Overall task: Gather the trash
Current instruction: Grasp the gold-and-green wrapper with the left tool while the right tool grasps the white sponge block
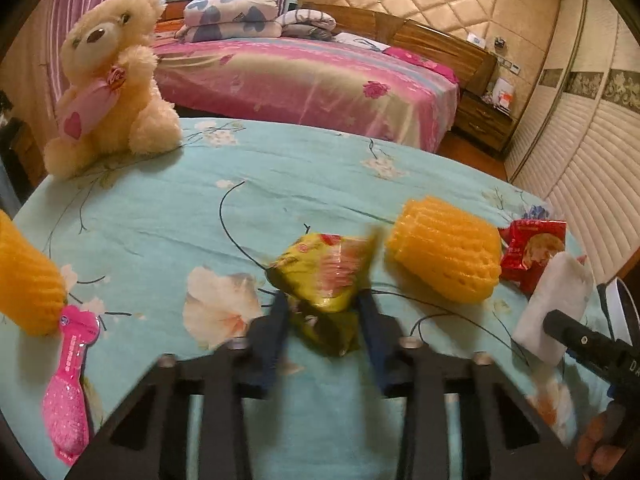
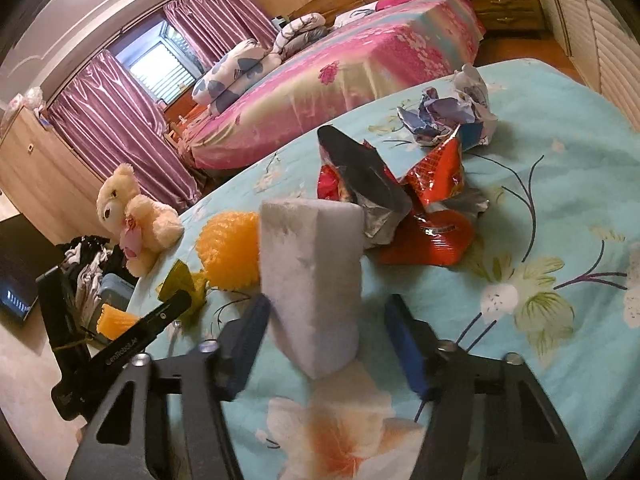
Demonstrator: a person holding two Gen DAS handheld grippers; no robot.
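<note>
The left gripper (image 1: 322,312) has its blue fingers closed against a yellow-green snack wrapper (image 1: 320,280), which sits at 6 o'clock in the left wrist view, on or just above the turquoise floral bedspread (image 1: 160,220). The wrapper looks thin, crinkly and nearly weightless; it probably collapses under pressure, so a pinch across its bunched middle seems safer than its slick edges.

The right gripper (image 2: 326,340) stands with its fingers apart around a white foam block (image 2: 312,280) near 6 o'clock; the left finger appears to touch it and the right is clear. The block looks light, soft and compressible, best taken across its flat sides.

More trash waits: a yellow foam net (image 1: 444,250) at 3 o'clock and red wrappers (image 2: 432,216) at 1 o'clock.
</note>
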